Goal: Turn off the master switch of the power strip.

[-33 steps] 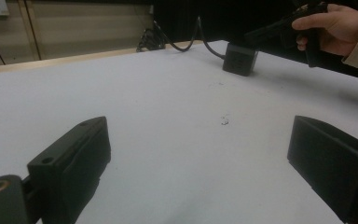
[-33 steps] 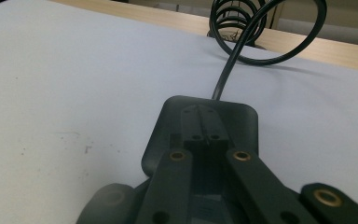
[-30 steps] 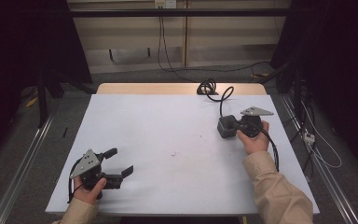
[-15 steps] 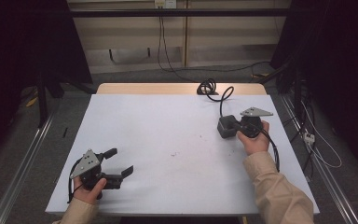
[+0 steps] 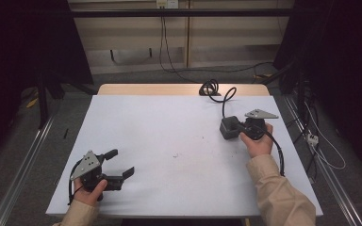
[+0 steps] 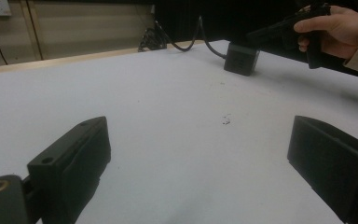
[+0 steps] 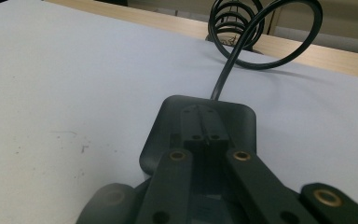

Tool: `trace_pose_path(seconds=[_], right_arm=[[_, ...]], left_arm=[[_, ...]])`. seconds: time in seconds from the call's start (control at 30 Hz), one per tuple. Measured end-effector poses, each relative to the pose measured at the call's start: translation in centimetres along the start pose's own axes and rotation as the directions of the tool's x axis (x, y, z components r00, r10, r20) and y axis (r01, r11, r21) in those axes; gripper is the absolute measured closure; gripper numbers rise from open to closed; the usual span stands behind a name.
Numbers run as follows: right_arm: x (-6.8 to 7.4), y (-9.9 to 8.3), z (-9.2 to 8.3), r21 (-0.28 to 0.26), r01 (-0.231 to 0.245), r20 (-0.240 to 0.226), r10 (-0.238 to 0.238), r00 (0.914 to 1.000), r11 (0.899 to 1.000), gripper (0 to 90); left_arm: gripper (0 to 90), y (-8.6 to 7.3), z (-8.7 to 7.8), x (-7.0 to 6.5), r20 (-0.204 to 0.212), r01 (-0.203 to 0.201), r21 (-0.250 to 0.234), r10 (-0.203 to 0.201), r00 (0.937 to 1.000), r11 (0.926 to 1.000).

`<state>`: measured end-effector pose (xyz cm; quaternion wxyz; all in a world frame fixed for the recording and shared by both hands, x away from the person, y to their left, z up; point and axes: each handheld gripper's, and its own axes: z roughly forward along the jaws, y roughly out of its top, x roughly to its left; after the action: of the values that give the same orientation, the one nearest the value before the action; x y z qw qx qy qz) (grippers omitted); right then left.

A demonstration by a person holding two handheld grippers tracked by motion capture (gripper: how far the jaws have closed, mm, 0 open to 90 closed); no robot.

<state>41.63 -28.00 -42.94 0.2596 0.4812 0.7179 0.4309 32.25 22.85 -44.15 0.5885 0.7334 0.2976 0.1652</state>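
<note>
My left gripper (image 5: 119, 163) rests at the near left of the white table (image 5: 169, 122), held by a hand, its jaws wide open with nothing between them; in the left gripper view (image 6: 198, 158) only bare tabletop lies between the jaws. My right gripper (image 5: 237, 127) is at the right side, jaws shut together. Its tips lie against the top of a dark grey block (image 5: 228, 127) that stands on the table. In the right gripper view the closed jaws (image 7: 204, 133) sit over the block (image 7: 168, 126). The left gripper view shows that block (image 6: 241, 58) and the other hand farther off.
A black cable (image 7: 226, 74) runs from the block to a coil (image 5: 209, 88) on the wooden strip at the table's far edge. A few dark specks (image 5: 175, 155) mark the middle of the table. Metal rails and loose cables lie on the floor either side.
</note>
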Motion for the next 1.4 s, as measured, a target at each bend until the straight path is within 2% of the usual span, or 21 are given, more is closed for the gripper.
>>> trace_pose_path(seconds=[0.5, 0.57, 0.83, 0.93, 1.0, 1.07, 1.1, 1.13, 1.23, 1.4], right_arm=[[0.1, 0.1, 0.3, -0.022, -0.023, -0.02, 0.022, 0.9995, 1.0, 89.8], [0.3, 0.2, 0.3, -0.021, -0.018, -0.013, 0.018, 0.9997, 1.0, 83.3], [0.3, 0.6, -0.5, -0.054, -0.016, -0.052, 0.014, 0.9986, 0.998, 75.9], [0.2, 0.6, -0.6, -0.047, -0.026, -0.059, 0.023, 0.998, 0.999, 73.2], [0.2, 0.6, -0.8, -0.047, -0.046, -0.067, 0.043, 0.9968, 0.998, 66.8], [0.3, 0.7, -0.9, -0.049, -0.091, -0.061, 0.088, 0.9943, 0.995, 50.3], [0.3, 0.8, -0.9, -0.044, -0.11, -0.068, 0.107, 0.9919, 0.993, 46.2], [0.4, 0.8, -1.0, -0.044, -0.115, -0.069, 0.112, 0.9914, 0.992, 45.8], [0.7, 1.0, -1.4, -0.061, -0.107, -0.076, 0.102, 0.9919, 0.992, 36.8], [1.2, 1.3, -2.0, -0.074, -0.086, -0.079, 0.08, 0.9937, 0.994, 29.6]], left_arm=[[5.7, 0.0, -0.1, 0.1, -0.007, 0.007, -0.006, -0.007, 0.9999, 1.0], [5.7, 0.0, -0.2, 0.1, -0.007, 0.004, -0.007, -0.004, 1.0, 1.0], [5.7, 0.0, -0.1, 0.1, -0.006, 0.007, -0.008, -0.007, 1.0, 0.9999], [5.7, 0.1, -0.1, 0.1, -0.006, 0.003, -0.008, -0.003, 1.0, 1.0], [5.7, 0.1, -0.1, 0.0, -0.004, 0.004, -0.007, -0.004, 1.0, 1.0], [5.7, 0.1, -0.1, 0.0, -0.006, 0.004, -0.008, -0.004, 1.0, 1.0], [5.7, 0.1, -0.1, 0.0, -0.007, 0.006, -0.01, -0.006, 1.0, 0.9999], [5.7, 0.1, -0.1, 0.1, -0.007, 0.006, -0.01, -0.006, 1.0, 0.9999], [5.7, 0.1, -0.1, 0.1, -0.007, 0.007, -0.012, -0.007, 0.9999, 0.9999], [5.6, 0.1, -0.2, 0.1, -0.009, 0.005, -0.01, -0.005, 0.9999, 0.9999]])
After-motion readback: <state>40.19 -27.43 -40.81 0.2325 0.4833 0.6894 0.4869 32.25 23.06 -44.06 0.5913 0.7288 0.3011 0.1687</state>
